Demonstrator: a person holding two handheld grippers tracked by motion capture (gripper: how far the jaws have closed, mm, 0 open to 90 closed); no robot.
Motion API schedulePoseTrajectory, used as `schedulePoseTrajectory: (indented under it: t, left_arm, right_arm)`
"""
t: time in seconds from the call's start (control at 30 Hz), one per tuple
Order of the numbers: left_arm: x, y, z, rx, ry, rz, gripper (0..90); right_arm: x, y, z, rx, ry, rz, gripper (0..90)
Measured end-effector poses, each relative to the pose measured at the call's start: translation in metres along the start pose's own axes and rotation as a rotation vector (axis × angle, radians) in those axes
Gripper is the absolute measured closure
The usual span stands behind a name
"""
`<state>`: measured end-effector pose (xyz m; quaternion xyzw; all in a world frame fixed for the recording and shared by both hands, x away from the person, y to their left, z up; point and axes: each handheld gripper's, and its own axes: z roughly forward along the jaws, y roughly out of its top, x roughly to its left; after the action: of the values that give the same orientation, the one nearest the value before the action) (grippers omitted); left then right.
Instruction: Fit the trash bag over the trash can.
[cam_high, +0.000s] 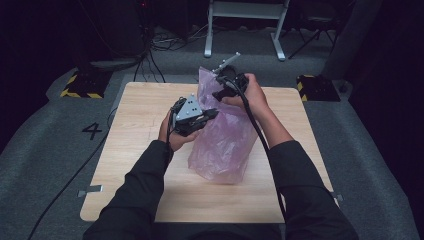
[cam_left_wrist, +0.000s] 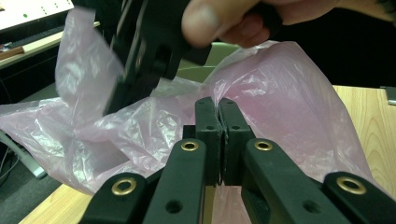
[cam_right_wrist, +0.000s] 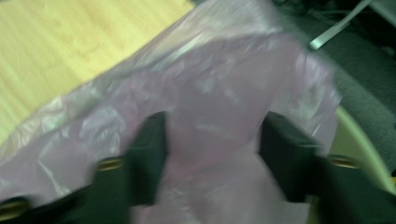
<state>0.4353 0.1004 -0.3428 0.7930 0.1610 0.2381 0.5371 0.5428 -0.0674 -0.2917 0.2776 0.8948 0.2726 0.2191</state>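
On the pale wood surface (cam_high: 140, 150) from above, crinkly pink plastic bag (cam_high: 222, 140) between my claws, left claw (cam_left_wrist: 218, 116) pinched shut on its film, right claw (cam_right_wrist: 212, 149) half open, blurred, film between unpressed.

We see a pink plastic bag (cam_high: 222, 145) standing near the middle of the wooden surface (cam_high: 135, 150). The left tool (cam_high: 192, 116) presses against the bag's left side, about halfway up. The right tool (cam_high: 227, 85) sits at the bag's top far edge. Dark sleeves enter below the bag.
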Motion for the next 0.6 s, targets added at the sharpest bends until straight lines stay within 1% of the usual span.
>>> schedulePoseTrajectory:
  t: [0.03,0.07,0.1,0.17,0.2,0.27,0.3,0.37,0.4,0.43,0.47,0.5,0.53,0.57,0.6]
  left_arm:
    - [0.000,0.000,0.000,0.000,0.000,-0.001,88.3]
    - [0.000,-0.001,-0.001,0.001,0.001,0.002,88.2]
    - [0.000,-0.001,-0.001,-0.002,-0.002,0.001,88.2]
    - [0.000,-0.002,-0.001,-0.002,0.000,0.000,88.2]
    - [0.000,-0.001,-0.001,-0.003,-0.001,0.001,88.2]
    - [0.000,-0.001,-0.001,-0.003,0.000,0.003,88.1]
    - [0.000,-0.001,-0.002,-0.003,0.003,0.003,88.0]
    - [0.000,-0.001,-0.002,-0.002,0.010,0.007,87.8]
    - [0.001,-0.001,-0.003,-0.001,0.014,0.005,87.3]
    - [0.001,-0.001,-0.003,0.001,0.014,0.005,87.1]
    - [0.002,-0.001,-0.003,0.003,0.017,0.005,87.1]
    - [0.002,-0.002,-0.003,0.005,0.019,0.004,87.1]
    - [0.002,-0.002,-0.002,0.007,0.022,0.002,86.7]
    - [0.002,-0.002,-0.002,0.008,0.023,0.003,86.7]
    - [0.002,-0.001,-0.002,0.008,0.025,0.006,86.5]
  right_arm:
    - [0.000,0.000,0.000,0.000,0.000,0.000,55.9]
    - [0.002,0.000,0.002,0.017,-0.013,-0.018,61.3]
    - [0.002,-0.001,0.004,0.027,-0.005,-0.026,67.3]
    - [0.003,-0.002,0.006,0.052,-0.015,-0.038,76.7]
    - [0.003,-0.003,0.006,0.056,-0.012,-0.041,80.9]
    - [0.002,-0.006,0.006,0.066,-0.002,-0.064,87.9]
    - [0.001,-0.007,0.006,0.068,0.004,-0.076,89.4]
    - [0.000,-0.012,0.006,0.090,0.014,-0.094,89.9]
    - [-0.004,-0.018,0.004,0.115,0.019,-0.088,90.0]
    - [-0.007,-0.021,0.004,0.124,0.021,-0.081,90.0]
    - [-0.007,-0.021,0.004,0.124,0.021,-0.081,90.0]
    - [-0.011,-0.025,0.003,0.134,0.028,-0.067,90.0]
    - [-0.016,-0.032,0.001,0.154,0.038,-0.053,90.0]
    - [-0.016,-0.032,0.001,0.154,0.038,-0.053,90.0]
    - [-0.017,-0.036,0.000,0.166,0.047,-0.048,90.0]
